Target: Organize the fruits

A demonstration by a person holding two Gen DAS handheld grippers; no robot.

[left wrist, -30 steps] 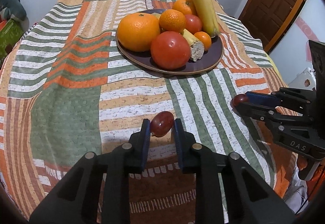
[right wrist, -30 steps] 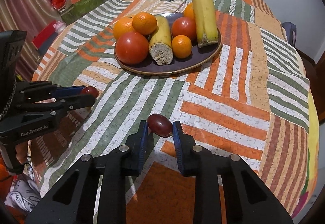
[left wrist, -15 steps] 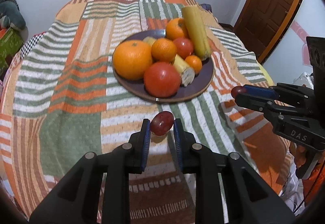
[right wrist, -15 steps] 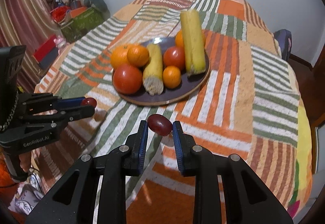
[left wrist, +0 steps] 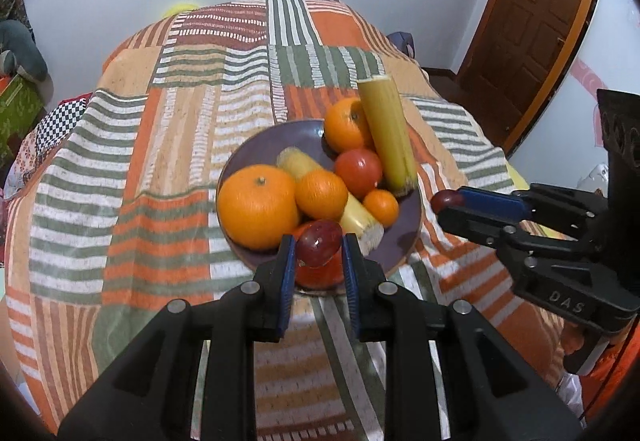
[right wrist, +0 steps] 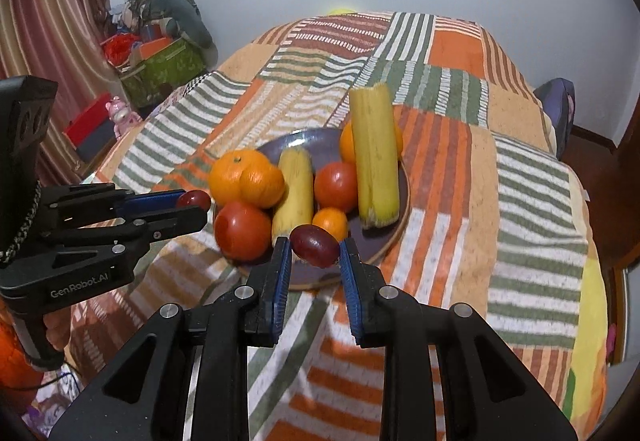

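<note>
A dark round plate [left wrist: 408, 225] stands on a table covered with a striped patchwork cloth [left wrist: 160, 161]. The plate is crowded: a big orange [left wrist: 258, 207] at the left, a middle orange [left wrist: 321, 194] touching it, a small orange [left wrist: 381, 207], another orange [left wrist: 346, 125] at the far side, a tomato [left wrist: 358, 171] in the middle, a second tomato [right wrist: 242, 231] near the front rim, and two yellow cob-like pieces. The long piece [left wrist: 386, 139] leans over the far orange; the short piece [right wrist: 294, 193] lies between the oranges and the middle tomato. Little bare plate is visible.

The left gripper [left wrist: 316, 257] is clenched on a dark red grape [left wrist: 319, 249], with both blue pads pressing its sides. It hangs in front of the plate's near rim, above the cloth. The right gripper [right wrist: 314, 255] also grasps a dark red grape [right wrist: 315, 251], tilted between its pads. Each gripper shows in the other's view from the side, with a grape at its tip.

In the left view the front tomato is mostly hidden behind the grape and the fingers. A brown door [left wrist: 536, 13] stands at the right, a green box [right wrist: 164, 71] with clutter at the left. The edges of both views are dark and bent.
</note>
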